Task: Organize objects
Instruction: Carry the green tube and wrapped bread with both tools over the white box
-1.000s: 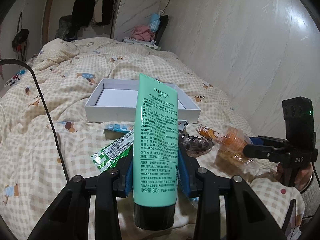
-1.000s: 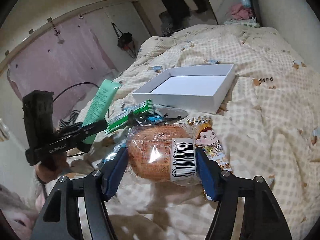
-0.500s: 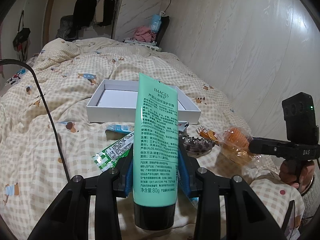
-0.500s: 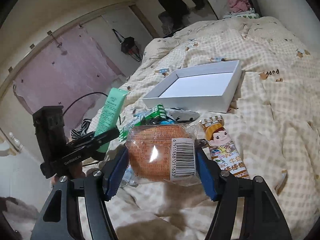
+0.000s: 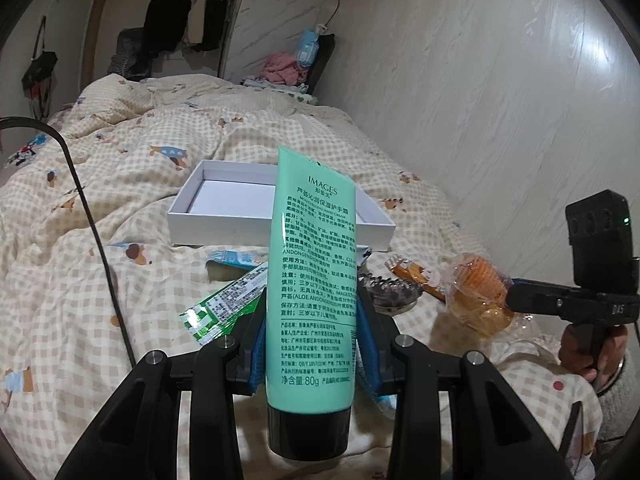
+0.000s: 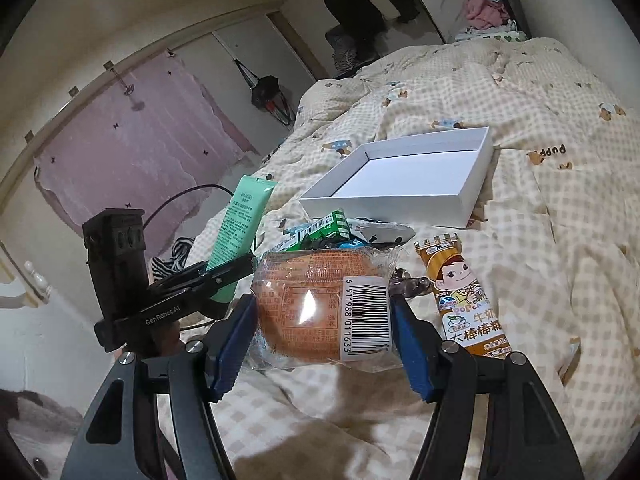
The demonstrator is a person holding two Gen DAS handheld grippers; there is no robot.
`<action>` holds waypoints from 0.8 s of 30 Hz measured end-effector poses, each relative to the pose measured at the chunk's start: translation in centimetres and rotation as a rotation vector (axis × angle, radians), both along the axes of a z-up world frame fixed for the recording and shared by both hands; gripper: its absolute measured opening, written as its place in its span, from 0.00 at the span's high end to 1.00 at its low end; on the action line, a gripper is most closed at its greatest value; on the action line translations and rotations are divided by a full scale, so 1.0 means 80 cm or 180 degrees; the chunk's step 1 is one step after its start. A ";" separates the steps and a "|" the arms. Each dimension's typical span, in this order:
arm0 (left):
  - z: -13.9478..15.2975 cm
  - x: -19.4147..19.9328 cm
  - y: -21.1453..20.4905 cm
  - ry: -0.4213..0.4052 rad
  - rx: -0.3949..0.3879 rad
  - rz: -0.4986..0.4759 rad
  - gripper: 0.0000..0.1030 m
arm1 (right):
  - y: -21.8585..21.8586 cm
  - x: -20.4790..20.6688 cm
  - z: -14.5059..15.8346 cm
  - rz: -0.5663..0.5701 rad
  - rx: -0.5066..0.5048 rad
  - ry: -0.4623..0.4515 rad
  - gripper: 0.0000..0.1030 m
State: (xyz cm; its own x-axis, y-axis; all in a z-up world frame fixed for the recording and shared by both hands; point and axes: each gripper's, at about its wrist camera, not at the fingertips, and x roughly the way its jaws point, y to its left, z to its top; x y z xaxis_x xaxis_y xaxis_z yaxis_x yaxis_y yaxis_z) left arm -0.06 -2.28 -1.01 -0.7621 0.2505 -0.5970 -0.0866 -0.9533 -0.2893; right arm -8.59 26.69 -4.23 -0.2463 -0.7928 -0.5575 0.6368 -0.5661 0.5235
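Observation:
My left gripper (image 5: pixel 312 344) is shut on a green hand-cream tube (image 5: pixel 312 272), held upright with its black cap down, above the quilt. The same tube (image 6: pixel 240 220) shows in the right wrist view, at the left. My right gripper (image 6: pixel 324 340) is shut on a wrapped orange bun (image 6: pixel 320 308), lifted above the quilt; the bun (image 5: pixel 480 292) appears at the right in the left wrist view. An open white box (image 5: pixel 224 208) (image 6: pixel 404 176) lies on the bed beyond both, with nothing in it.
Loose items lie in front of the box: a green packet (image 5: pixel 224 300), a brown candy stick pack (image 6: pixel 460 296), a dark hair claw (image 5: pixel 388 292), a blue wrapper (image 5: pixel 232 258). A black cable (image 5: pixel 92 232) crosses the checked quilt (image 5: pixel 120 152). A wall (image 5: pixel 500 100) stands at right.
The right gripper with the bun has risen a little off the quilt and drifted slightly. The left gripper and tube have stayed in place.

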 end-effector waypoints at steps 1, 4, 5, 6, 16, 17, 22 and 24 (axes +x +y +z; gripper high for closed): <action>0.001 0.001 -0.002 0.0027 0.0033 -0.0017 0.60 | 0.002 0.000 0.001 -0.0003 -0.0017 -0.0004 0.34; 0.009 0.007 -0.007 0.0170 0.0173 -0.0082 0.60 | 0.006 0.000 0.002 0.0000 -0.0085 -0.0054 0.34; 0.012 0.008 -0.010 0.0200 0.0219 -0.0112 0.60 | 0.007 -0.001 0.004 -0.0002 -0.0099 -0.0055 0.34; 0.014 0.008 -0.011 0.0209 0.0231 -0.0111 0.60 | 0.007 -0.001 0.005 0.0001 -0.0108 -0.0052 0.35; 0.046 -0.031 -0.028 0.0172 0.0229 -0.0125 0.60 | -0.010 -0.037 0.028 -0.0031 -0.0339 0.0001 0.35; 0.051 -0.041 -0.030 0.0174 0.0191 -0.0117 0.60 | -0.016 -0.046 0.032 -0.0016 -0.0328 0.0021 0.35; 0.068 -0.095 -0.052 0.0159 0.0063 0.0039 0.60 | -0.043 -0.095 0.047 -0.0080 -0.0202 0.0072 0.35; 0.067 -0.123 -0.058 0.0129 -0.0091 0.0105 0.60 | -0.056 -0.115 0.049 -0.0090 -0.0130 0.0063 0.35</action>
